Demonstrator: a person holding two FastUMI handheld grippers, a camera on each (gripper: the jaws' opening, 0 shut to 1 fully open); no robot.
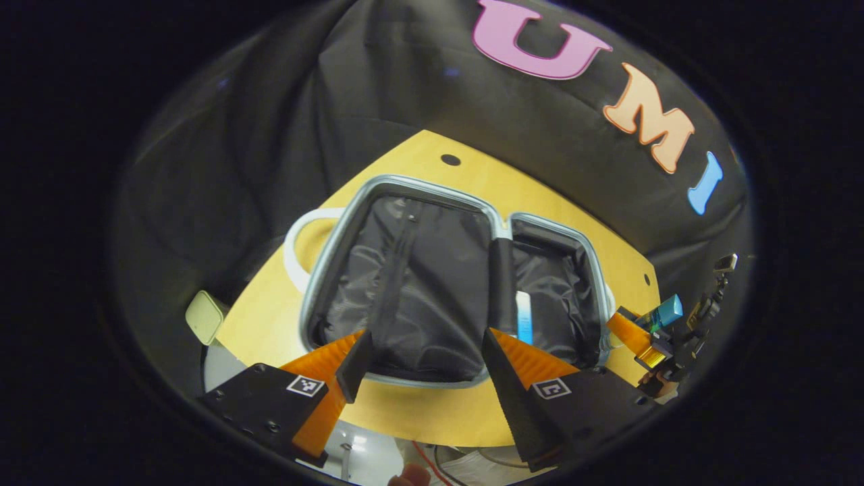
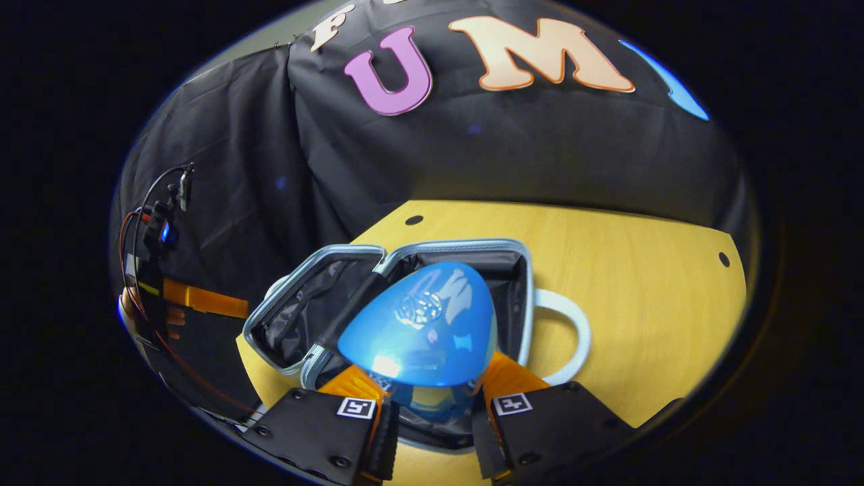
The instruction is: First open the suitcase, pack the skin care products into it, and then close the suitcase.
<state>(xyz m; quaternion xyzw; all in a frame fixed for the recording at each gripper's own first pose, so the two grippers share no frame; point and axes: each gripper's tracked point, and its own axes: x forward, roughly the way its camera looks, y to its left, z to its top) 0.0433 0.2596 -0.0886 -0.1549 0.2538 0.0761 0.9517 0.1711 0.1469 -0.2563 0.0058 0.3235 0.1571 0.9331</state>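
The right gripper (image 2: 426, 405) has both fingers pressed on a glossy blue bottle (image 2: 422, 334) — its rounded end bulges toward the right gripper view's camera, hiding the fingertips, with the body clamped lower down between them. Seen from the left gripper view, that same gripper (image 1: 648, 344) hangs just off the suitcase's right edge with the blue bottle (image 1: 665, 312) sticking up out of it.

The left gripper (image 1: 424, 368) stands wide apart, holding nothing, its tips over the near rim of the suitcase (image 1: 405, 185).

The suitcase lies flat open on the yellow wooden table (image 2: 641, 270), two black-lined halves side by side, a white handle (image 2: 574, 337) jutting from one end. In the half nearer the right gripper a slim white and blue tube (image 1: 524, 317) already lies against the lining.

So the opening step looks done and packing is under way — one product is in, another is in the grip above the case. The next move calls for lowering the bottle into a lined half, clear of the grey rim and the centre divider strap (image 1: 501, 283), then parting the fingers. A small pale green box (image 1: 204, 316) sits off the table's left corner.
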